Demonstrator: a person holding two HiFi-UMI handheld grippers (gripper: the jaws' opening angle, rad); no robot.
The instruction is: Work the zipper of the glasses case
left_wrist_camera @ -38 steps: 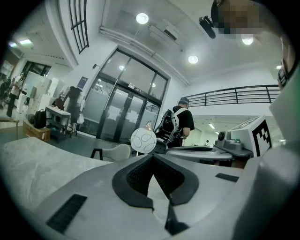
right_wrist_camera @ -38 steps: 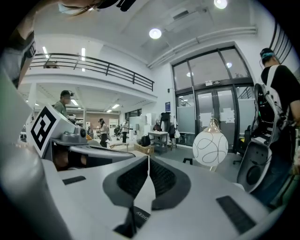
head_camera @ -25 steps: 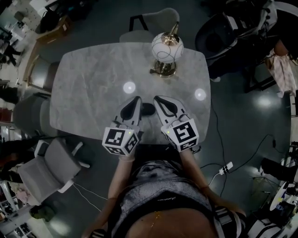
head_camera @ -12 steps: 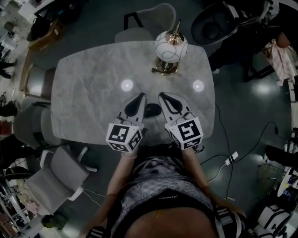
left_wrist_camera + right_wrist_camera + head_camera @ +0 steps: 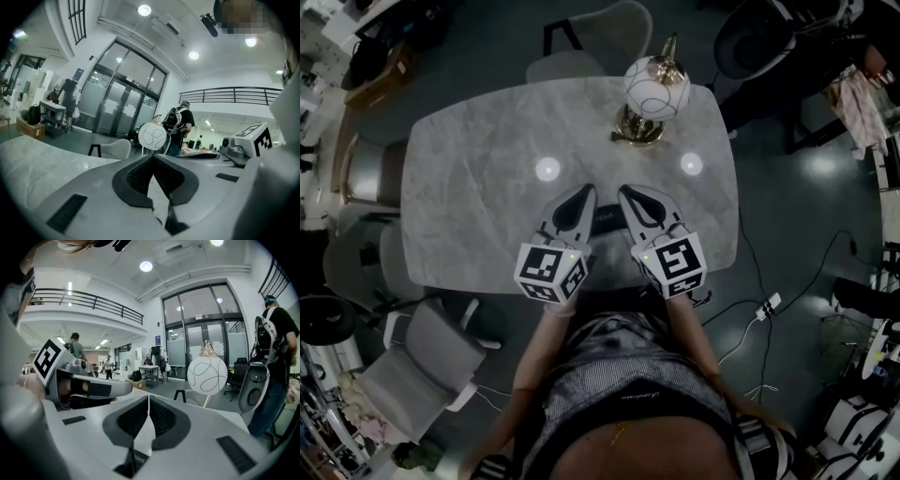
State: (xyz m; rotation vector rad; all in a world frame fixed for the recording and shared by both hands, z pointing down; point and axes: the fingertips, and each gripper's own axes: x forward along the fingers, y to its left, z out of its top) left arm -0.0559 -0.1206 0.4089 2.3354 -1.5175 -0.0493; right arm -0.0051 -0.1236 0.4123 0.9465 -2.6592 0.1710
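Flanking glasses case: left gripper, right gripper (fingers pressed together).

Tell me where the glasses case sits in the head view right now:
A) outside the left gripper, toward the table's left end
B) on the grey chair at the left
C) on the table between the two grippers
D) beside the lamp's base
C: the dark glasses case lies on the table between the left gripper and the right gripper, nearer the person than the lamp.
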